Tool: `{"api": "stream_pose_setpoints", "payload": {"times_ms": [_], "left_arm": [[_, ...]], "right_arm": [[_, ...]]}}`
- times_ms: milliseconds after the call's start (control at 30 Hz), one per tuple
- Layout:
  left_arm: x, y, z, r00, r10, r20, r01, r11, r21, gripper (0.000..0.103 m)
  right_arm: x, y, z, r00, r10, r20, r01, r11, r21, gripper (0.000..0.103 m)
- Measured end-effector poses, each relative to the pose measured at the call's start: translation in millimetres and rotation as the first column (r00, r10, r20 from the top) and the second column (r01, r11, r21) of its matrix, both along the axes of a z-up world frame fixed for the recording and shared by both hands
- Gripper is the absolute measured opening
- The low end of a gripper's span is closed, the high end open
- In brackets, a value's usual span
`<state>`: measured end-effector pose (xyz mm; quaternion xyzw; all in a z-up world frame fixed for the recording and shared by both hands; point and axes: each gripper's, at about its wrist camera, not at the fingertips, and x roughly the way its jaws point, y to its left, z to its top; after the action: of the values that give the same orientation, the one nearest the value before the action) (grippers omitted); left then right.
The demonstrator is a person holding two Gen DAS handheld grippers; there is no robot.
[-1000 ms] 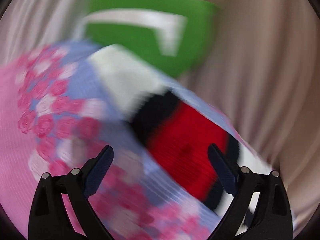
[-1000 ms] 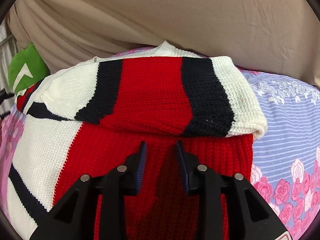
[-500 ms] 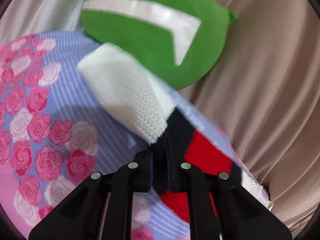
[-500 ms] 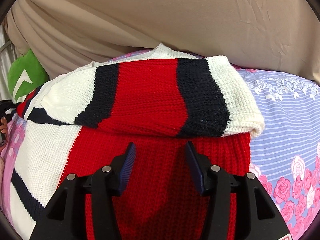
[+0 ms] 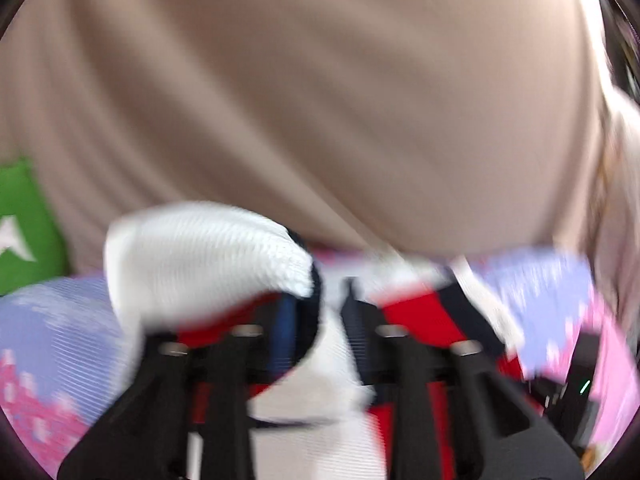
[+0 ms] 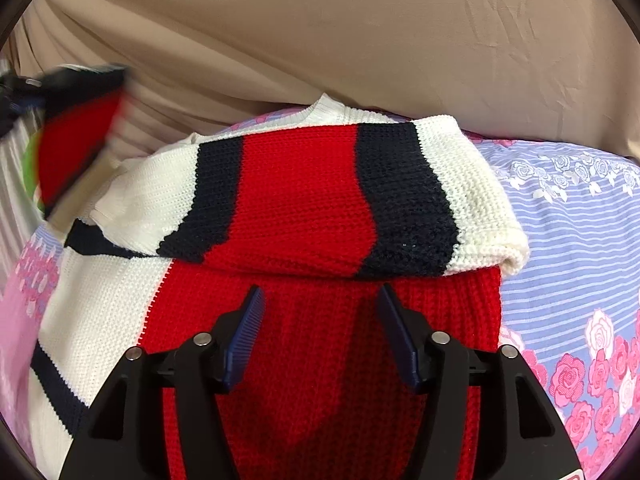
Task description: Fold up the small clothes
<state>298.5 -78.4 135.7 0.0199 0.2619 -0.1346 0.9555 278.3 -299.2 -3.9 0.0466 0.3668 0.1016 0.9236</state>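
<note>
Now, left gripper (image 5: 316, 316) swung over the sweater (image 6: 320, 208), jaws reopening around its sleeve (image 5: 200, 256), right gripper (image 6: 320, 320) widening, empty.

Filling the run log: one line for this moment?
left gripper: jaws just opening, sleeve between | right gripper: jaws just opening, empty, over sweater

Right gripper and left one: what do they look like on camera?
Right gripper: matte black angular plastic fingers, ridged dark-blue pads, silver round pins at the joints, a red-edged white label at its lower corner. Left gripper, blurred, shows the same black build, blue pads and silver pins.
</note>
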Motion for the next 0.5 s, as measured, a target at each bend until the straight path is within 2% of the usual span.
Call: {"api": "stream_pose_setpoints", "payload": {"times_ms": [33, 100, 167, 200, 267, 367, 400, 500], "left_arm": [[-2, -28, -27, 0.999, -0.03, -0.036, 0.031, 0.999, 0.032, 0.057], [2, -44, -65, 0.994, -0.067, -0.08, 0.073, 0.995, 0.063, 0.058], [-14, -50, -84, 0.992, -0.082, -0.091, 0.087, 0.995, 0.051, 0.059], [-22, -53, -84, 0.993, -0.079, -0.093, 0.083, 0.996, 0.033, 0.068], [-27, -25, -79, 0.994, -0.047, -0.098, 0.046, 0.999, -0.014, 0.072], [-26, 30, -67, 0.995, 0.047, -0.084, -0.054, 0.995, -0.084, 0.078], [-26, 45, -64, 0.993, 0.087, -0.08, -0.096, 0.99, -0.108, 0.082], [-18, 98, -60, 0.973, 0.198, -0.114, -0.216, 0.961, -0.172, 0.083]], "right_arm": [[0, -1, 1, 1.0, 0.001, 0.001, -0.001, 1.0, 0.007, 0.06], [-1, -2, 1, 1.0, 0.007, 0.002, -0.007, 1.0, 0.022, 0.06], [-1, 0, 0, 1.0, 0.021, -0.008, -0.021, 1.0, 0.007, 0.062], [-2, 2, 1, 1.0, 0.03, -0.003, -0.03, 1.0, 0.004, 0.062], [-4, 3, 2, 1.0, 0.029, 0.009, -0.029, 1.0, 0.005, 0.063], [-6, 0, 5, 1.0, 0.015, 0.021, -0.015, 1.0, 0.02, 0.064], [-8, -1, 7, 0.999, 0.012, 0.036, -0.013, 1.0, 0.026, 0.064], [-8, 2, 21, 0.997, 0.016, 0.079, -0.02, 0.998, 0.056, 0.065]]}}
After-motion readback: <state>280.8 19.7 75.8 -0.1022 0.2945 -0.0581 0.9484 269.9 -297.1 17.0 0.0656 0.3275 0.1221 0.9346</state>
